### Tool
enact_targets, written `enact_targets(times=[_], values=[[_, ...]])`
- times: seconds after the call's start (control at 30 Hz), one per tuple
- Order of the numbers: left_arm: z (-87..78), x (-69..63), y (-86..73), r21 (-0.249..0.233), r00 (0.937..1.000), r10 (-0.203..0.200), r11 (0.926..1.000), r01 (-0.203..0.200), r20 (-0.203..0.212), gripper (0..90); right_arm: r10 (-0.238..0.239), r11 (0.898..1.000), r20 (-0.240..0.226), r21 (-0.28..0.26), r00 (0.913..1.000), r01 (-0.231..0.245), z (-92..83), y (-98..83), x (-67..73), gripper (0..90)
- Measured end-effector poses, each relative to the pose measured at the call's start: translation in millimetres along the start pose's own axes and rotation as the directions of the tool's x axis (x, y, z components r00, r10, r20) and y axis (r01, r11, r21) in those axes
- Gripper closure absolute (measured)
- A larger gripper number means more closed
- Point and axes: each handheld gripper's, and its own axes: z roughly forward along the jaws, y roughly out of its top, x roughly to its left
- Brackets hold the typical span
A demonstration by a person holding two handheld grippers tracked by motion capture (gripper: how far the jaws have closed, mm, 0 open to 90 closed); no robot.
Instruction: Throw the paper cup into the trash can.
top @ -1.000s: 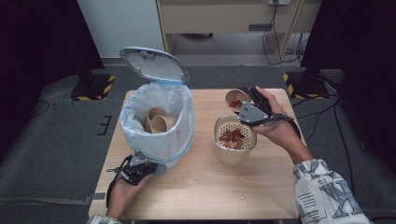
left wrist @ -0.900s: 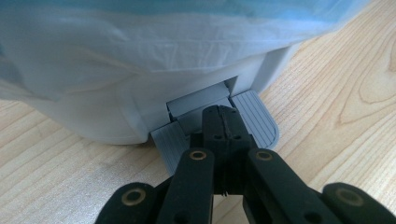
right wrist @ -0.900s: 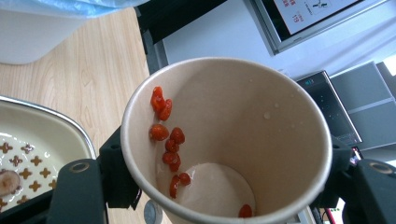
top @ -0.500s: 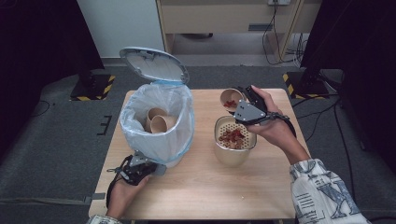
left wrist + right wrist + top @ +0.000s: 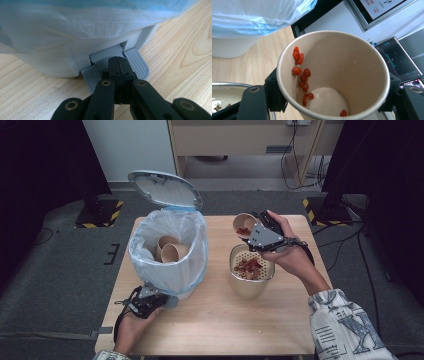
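My right gripper [image 5: 332,105] pinches the paper cup [image 5: 333,75] by its sides, tipped over the strainer bowl [image 5: 251,282] beside the bin [image 5: 167,252]; it looks light, thin and easily crushed, with wet berries [image 5: 302,77] clinging inside, so I'd squeeze gently.

One worktop [image 5: 220,320] carries one white pedal bin [image 5: 167,252] with one blue liner bag and one lid raised — two paper cups [image 5: 170,251] lie inside it. One strainer bowl [image 5: 251,279] holds a heap of red berries, too many to count. One more paper cup [image 5: 333,75] shows about ten berries stuck inside. Two claws — left [image 5: 119,65] and right [image 5: 252,231].
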Motion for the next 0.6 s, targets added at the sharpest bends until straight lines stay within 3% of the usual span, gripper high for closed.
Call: enact_targets(times=[0.6], values=[[0.0, 0.0, 0.0, 0.000, 1.0000, 0.000, 1.0000, 0.000, -0.001, 90.0, 0.128, 0.991, -0.046, -0.041, 0.9907, -0.130, 2.7, 10.1, -3.7, 29.0]])
